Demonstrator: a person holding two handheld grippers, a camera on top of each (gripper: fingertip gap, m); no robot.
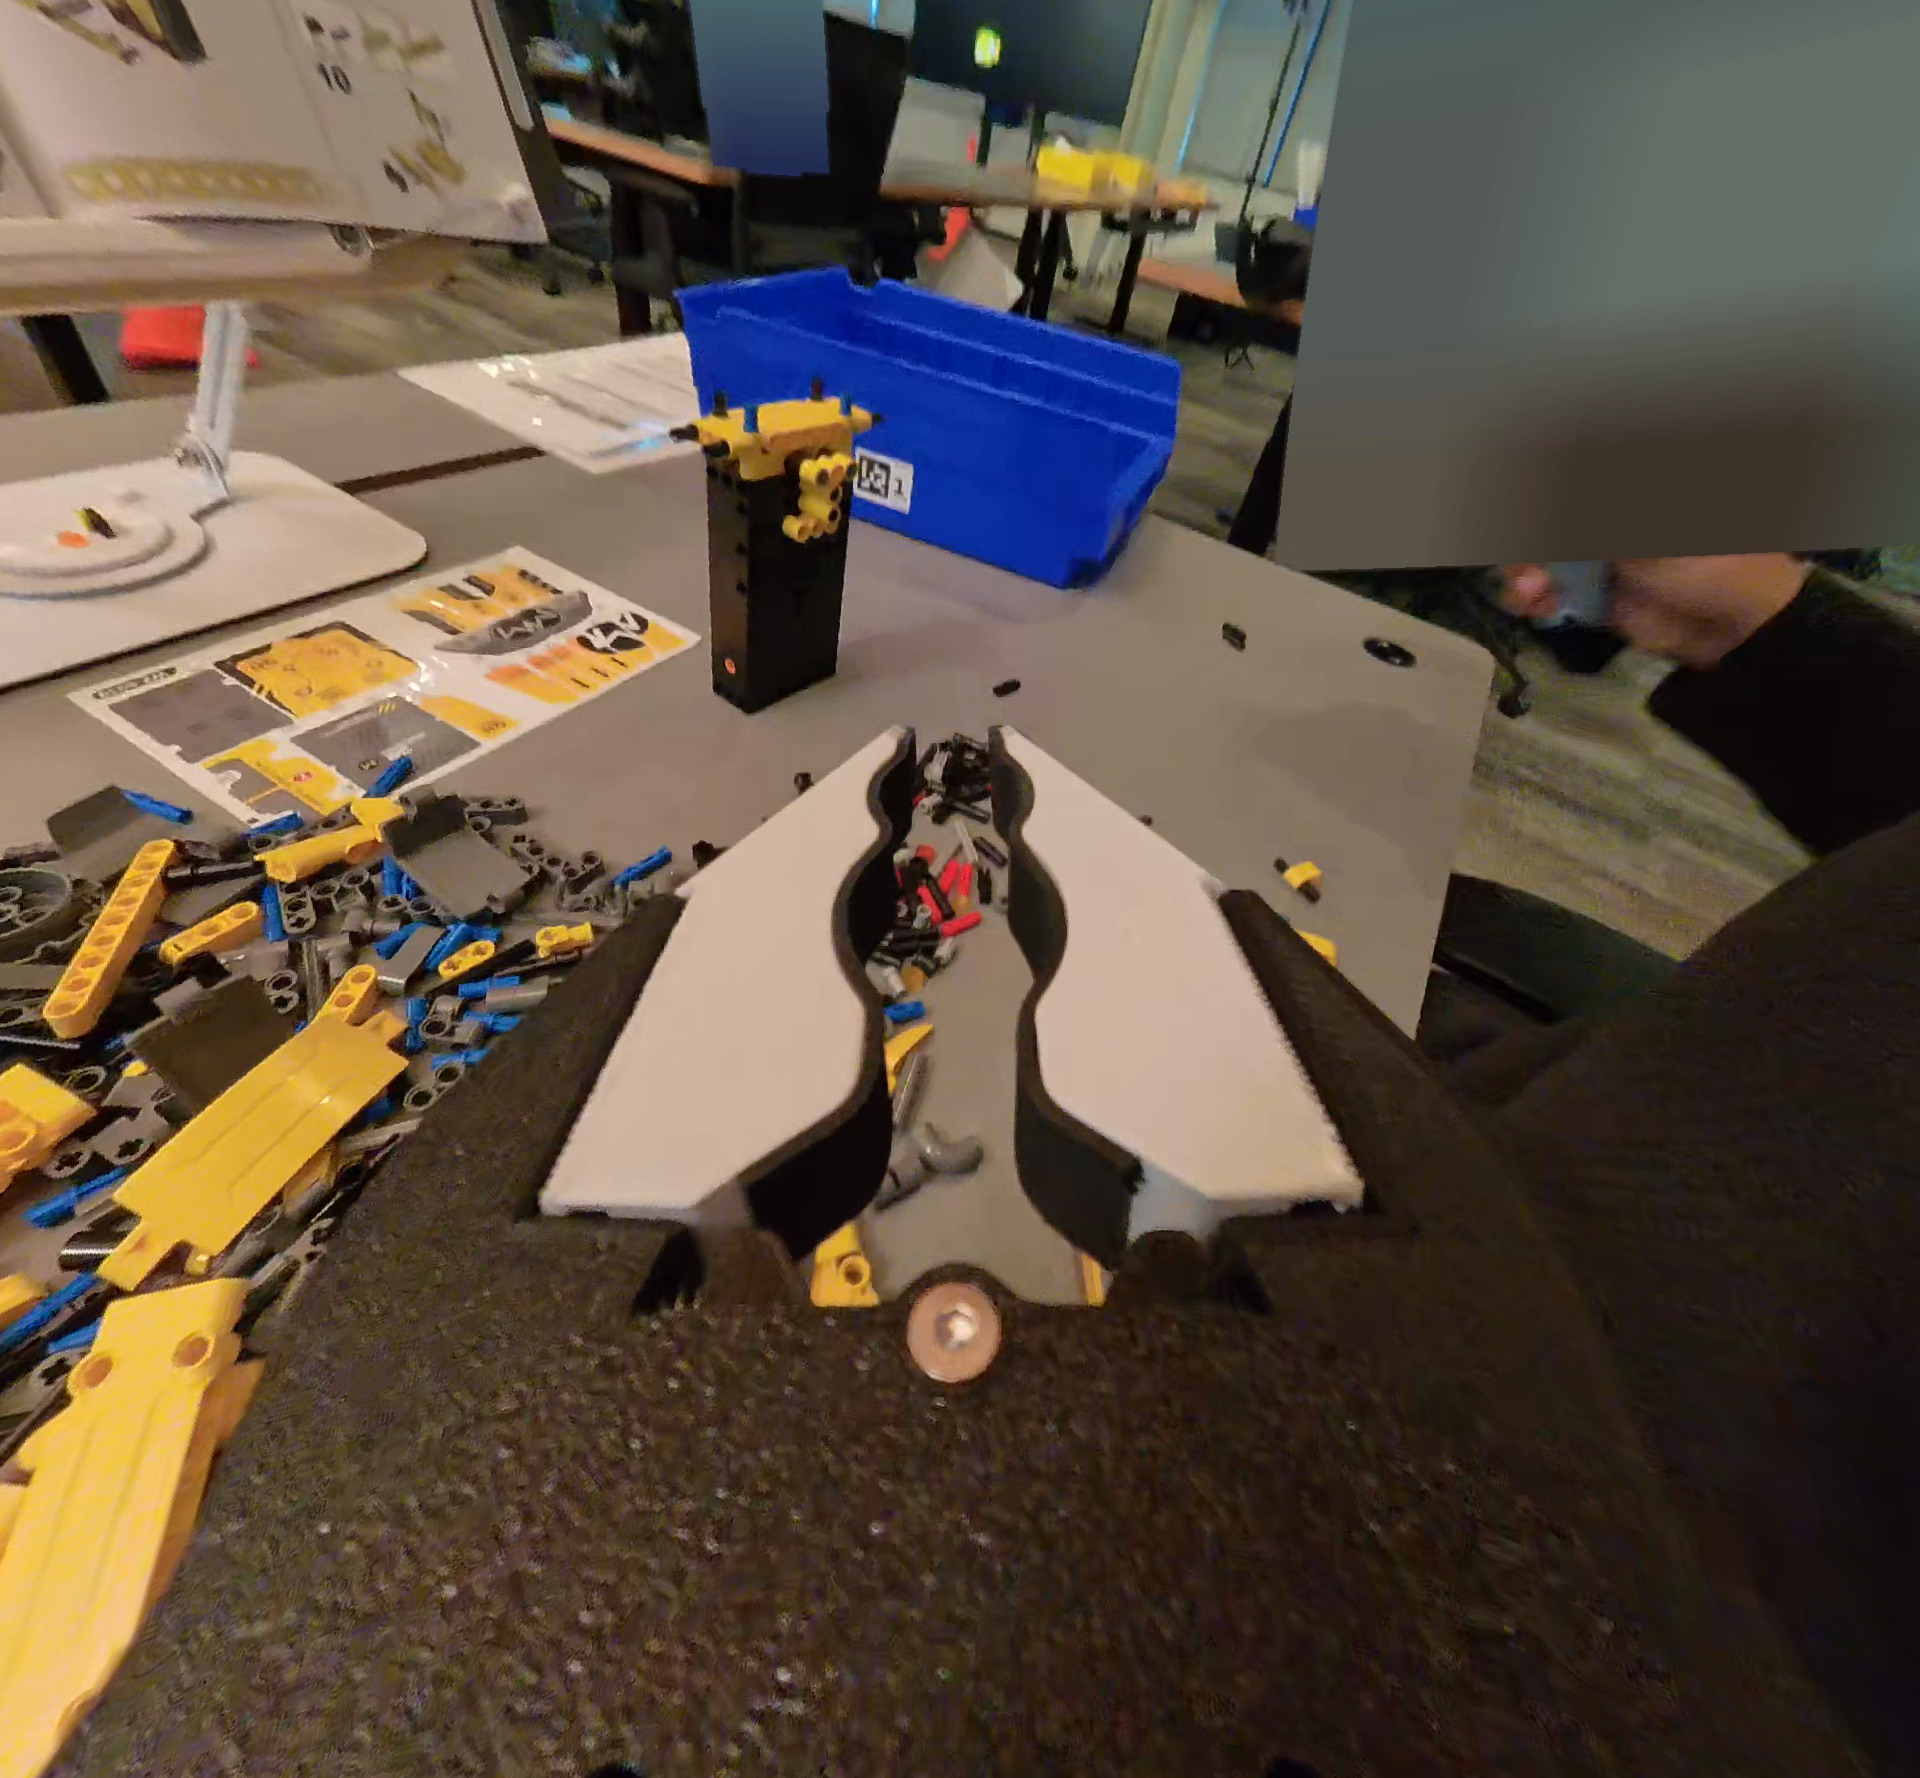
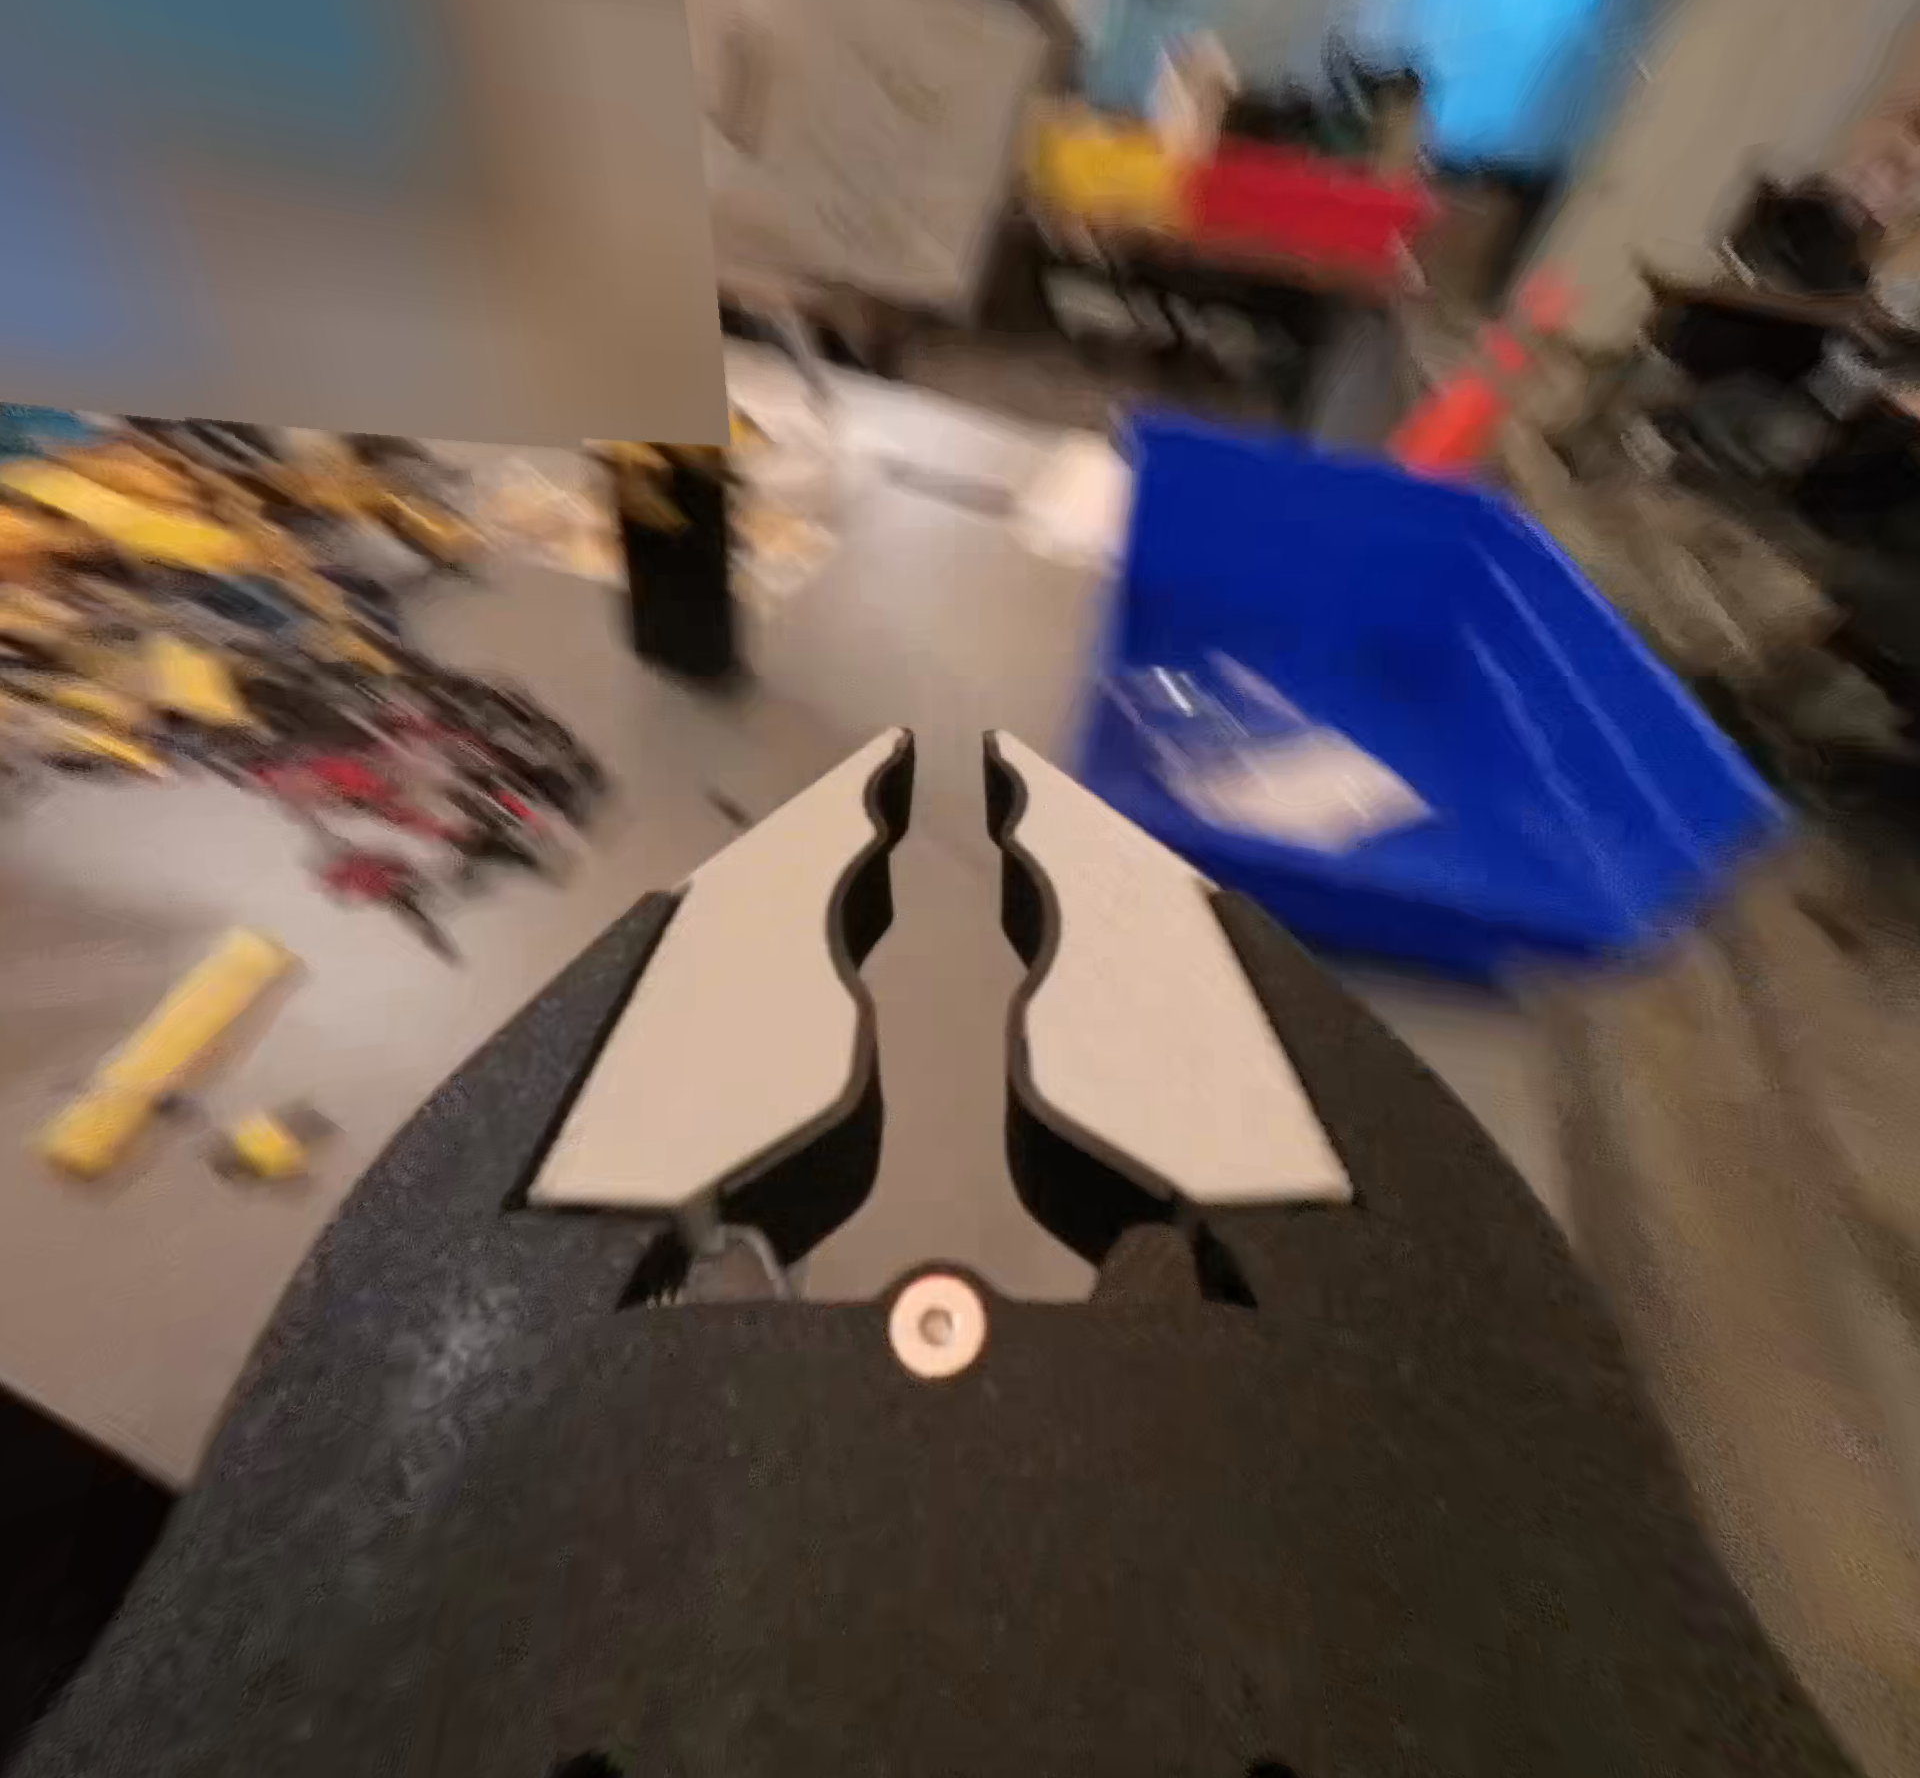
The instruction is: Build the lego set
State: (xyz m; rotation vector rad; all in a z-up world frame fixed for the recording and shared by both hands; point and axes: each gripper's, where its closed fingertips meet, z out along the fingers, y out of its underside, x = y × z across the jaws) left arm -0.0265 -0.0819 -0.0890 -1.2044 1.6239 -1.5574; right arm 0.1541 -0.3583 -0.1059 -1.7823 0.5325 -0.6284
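Note:
My left gripper (image 1: 951, 741) is open and empty, its jaws a narrow gap apart above a small heap of black and red pins (image 1: 940, 887) on the grey table (image 1: 1195, 741). A black brick tower with a yellow top (image 1: 777, 554) stands upright just beyond it. A big pile of yellow, black, grey and blue building pieces (image 1: 239, 990) lies to its left. My right gripper (image 2: 948, 741) is open and empty, held above the table in a blurred view, with the tower (image 2: 681, 565) ahead on the left and a blue bin (image 2: 1403, 689) on the right.
The blue bin (image 1: 935, 419) stands behind the tower. A sticker sheet (image 1: 384, 679), a white stand base (image 1: 208, 544) and an open instruction booklet (image 1: 239, 35) are at the left. A person's hand and dark sleeve (image 1: 1714, 616) are at the right table edge. Loose yellow pieces (image 2: 166, 1053) lie near the front. The grippers' ends are close to 30 centimeters from one another.

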